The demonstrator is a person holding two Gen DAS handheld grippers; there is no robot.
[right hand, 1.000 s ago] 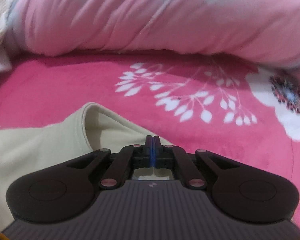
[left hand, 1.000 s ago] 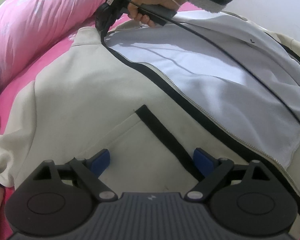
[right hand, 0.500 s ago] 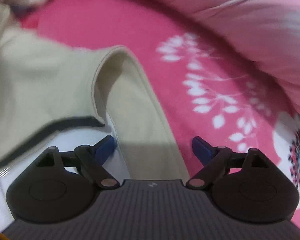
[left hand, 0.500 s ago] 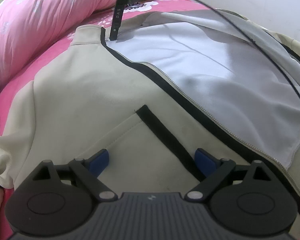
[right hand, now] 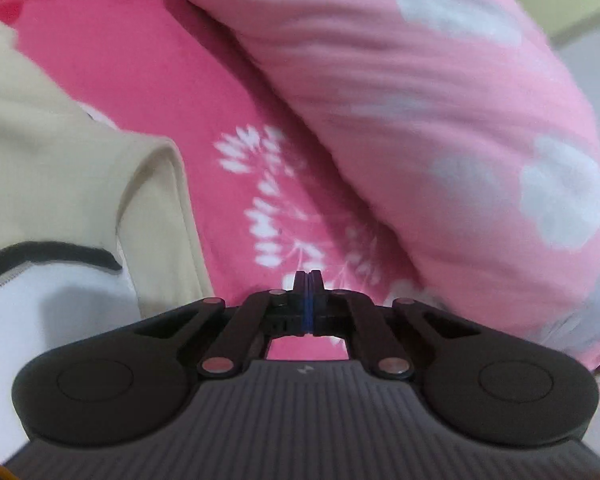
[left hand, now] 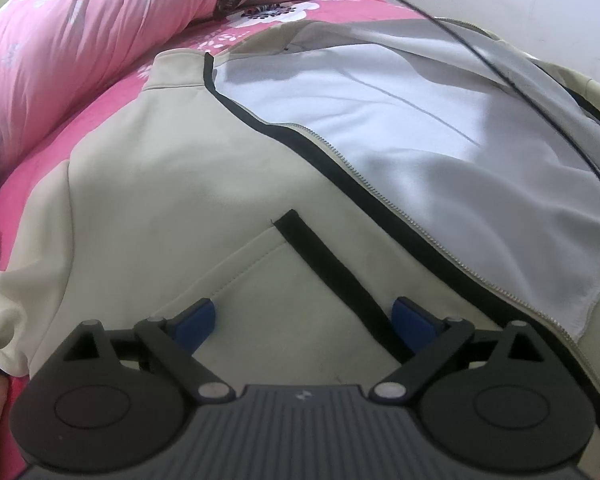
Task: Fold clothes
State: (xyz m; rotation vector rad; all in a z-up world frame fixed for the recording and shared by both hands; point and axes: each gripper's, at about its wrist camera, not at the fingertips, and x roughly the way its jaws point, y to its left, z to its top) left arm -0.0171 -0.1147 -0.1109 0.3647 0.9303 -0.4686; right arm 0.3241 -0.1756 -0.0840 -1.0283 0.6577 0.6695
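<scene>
Beige zip jacket point(left hand: 188, 184) is lying flat on the pink bed point(right hand: 148, 64), front panel spread, white lining point(left hand: 400, 128) showing where the other side is lying open. No fold is visible yet, so I'm judging the task as barely started. Left hand-held gripper point(left hand: 302, 318) is hovering released over the pocket area, nothing between its blue pads point(left hand: 196, 318). Right hand-held gripper point(right hand: 308, 292) is clenched and empty, sitting above the bedsheet just beside the collar point(right hand: 156, 216); its jaws have just been closing with nothing between them. Remaining: closing panels, sleeves, folding body.
</scene>
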